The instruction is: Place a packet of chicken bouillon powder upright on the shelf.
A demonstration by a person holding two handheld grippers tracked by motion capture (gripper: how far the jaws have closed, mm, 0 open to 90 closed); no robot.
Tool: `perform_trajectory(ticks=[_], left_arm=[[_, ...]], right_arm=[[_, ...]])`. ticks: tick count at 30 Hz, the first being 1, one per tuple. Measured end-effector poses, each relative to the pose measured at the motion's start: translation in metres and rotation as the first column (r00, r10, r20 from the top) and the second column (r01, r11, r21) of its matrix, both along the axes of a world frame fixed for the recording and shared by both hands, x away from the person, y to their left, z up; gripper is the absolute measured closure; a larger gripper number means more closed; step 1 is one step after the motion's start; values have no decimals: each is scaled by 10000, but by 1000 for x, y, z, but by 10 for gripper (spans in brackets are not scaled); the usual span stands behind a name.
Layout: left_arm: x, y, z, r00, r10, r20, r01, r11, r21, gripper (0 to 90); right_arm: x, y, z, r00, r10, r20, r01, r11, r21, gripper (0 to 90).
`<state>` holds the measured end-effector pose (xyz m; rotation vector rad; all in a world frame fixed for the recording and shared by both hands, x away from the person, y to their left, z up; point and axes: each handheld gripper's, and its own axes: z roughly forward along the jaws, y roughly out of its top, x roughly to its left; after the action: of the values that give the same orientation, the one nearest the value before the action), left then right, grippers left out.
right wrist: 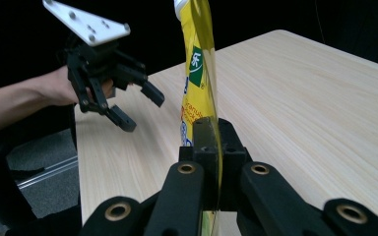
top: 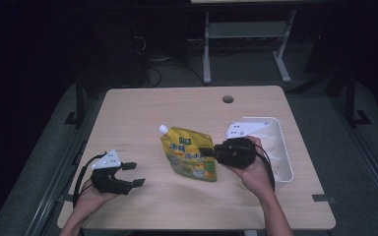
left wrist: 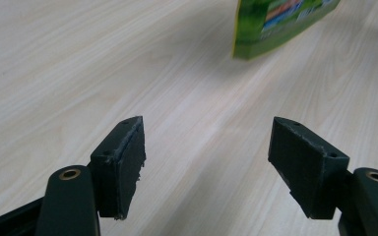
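- From the high view, the yellow and green soft plastic pouch with a white cap [top: 189, 153] sits in the middle of the frame on the pale wooden surface [top: 177, 105]. The right claw [top: 207, 151] is clamped on the pouch's right edge. The left claw [top: 134, 174], at the lower left, is spread wide with nothing in it. A white plastic tray [top: 281, 147] sits at the right, just behind the right hand.
- From the left gripper view, the two jaws stand far apart over bare wood. A bottom corner of the pouch [left wrist: 275, 27] shows at the upper right, well apart from them.
- From the right gripper view, the jaws pinch the thin edge of the pouch [right wrist: 197, 73], which stands up tall. The other claw [right wrist: 138, 105] waits at the upper left, spread wide.
- I think the pouch is being held up by one side. Next, the free claw may need to come over and take the other side or the cap. This last view shows the pinch up close; the high one shows the tray.
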<state>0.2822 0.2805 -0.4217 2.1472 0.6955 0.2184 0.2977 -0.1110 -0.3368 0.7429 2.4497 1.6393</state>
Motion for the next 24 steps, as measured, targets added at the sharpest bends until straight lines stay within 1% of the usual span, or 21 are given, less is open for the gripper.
perform_trajectory(ticks=[3, 4, 7, 10, 13, 15, 24], left_arm=[[0, 1, -3, 10000, 91, 34, -91, 9999, 75, 289], [0, 3, -5, 9998, 156, 90, -157, 9998, 117, 288], [-2, 5, -6, 9993, 316, 175, -314, 9995, -87, 287], [-2, 5, -8, 9990, 370, 249, -368, 9993, -95, 283], [-2, 4, -9, 9991, 377, 207, -374, 9992, -159, 279], [-2, 4, -10, 9992, 339, 219, -337, 9994, -108, 279], [-2, 5, -12, 9991, 366, 194, -362, 9992, -185, 278]], right_arm=[[1, 0, 3, 10000, 7, -22, -7, 10000, -58, 897], [2, 1, 6, 10000, 10, -46, -11, 9999, -124, 897], [3, 0, 9, 10000, 14, -53, -15, 9999, -111, 897], [4, -2, 12, 10000, -2, -98, 1, 9999, -117, 897], [5, -6, 16, 9999, -32, -96, 32, 10000, -38, 897], [5, -9, 18, 9999, -85, -88, 85, 10000, -13, 897], [6, -29, 28, 9991, -425, -3, 425, 9991, 65, 897]])
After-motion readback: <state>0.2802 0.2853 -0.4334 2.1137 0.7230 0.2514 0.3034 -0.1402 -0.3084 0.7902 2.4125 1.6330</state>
